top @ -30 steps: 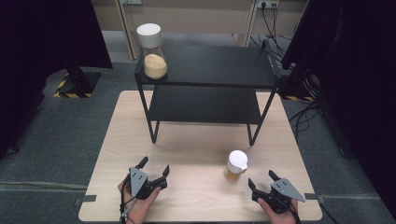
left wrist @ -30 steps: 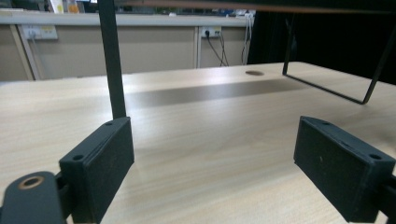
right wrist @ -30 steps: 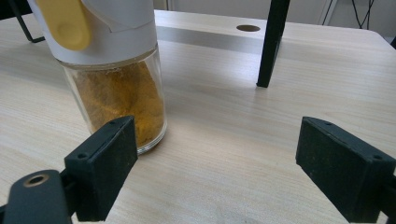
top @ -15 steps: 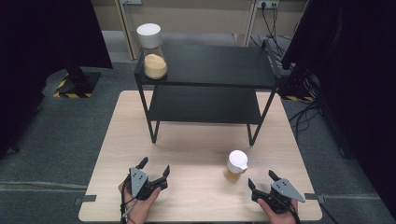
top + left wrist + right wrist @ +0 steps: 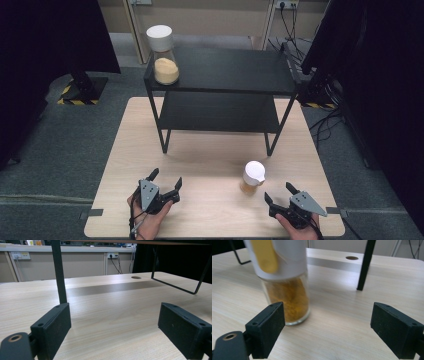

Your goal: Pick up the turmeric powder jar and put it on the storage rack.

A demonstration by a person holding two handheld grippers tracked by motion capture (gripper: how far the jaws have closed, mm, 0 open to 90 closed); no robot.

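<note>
A small glass jar (image 5: 252, 178) with a white lid and orange powder stands on the wooden table (image 5: 210, 155), right of centre near the front. My right gripper (image 5: 280, 193) rests open on the table just right of it and nearer the front edge. In the right gripper view the jar (image 5: 287, 290) stands close ahead, left of the gap between the wide-apart jaws. My left gripper (image 5: 166, 178) rests open at the front left, with nothing between its fingers (image 5: 51, 327). A taller jar (image 5: 163, 56) with a white lid and pale powder stands on the black shelf's top.
A black two-level metal shelf (image 5: 225, 90) stands across the back half of the table; its legs (image 5: 58, 272) rise ahead of the left gripper. Dark curtains hang at both sides, and cables lie on the floor at the back right.
</note>
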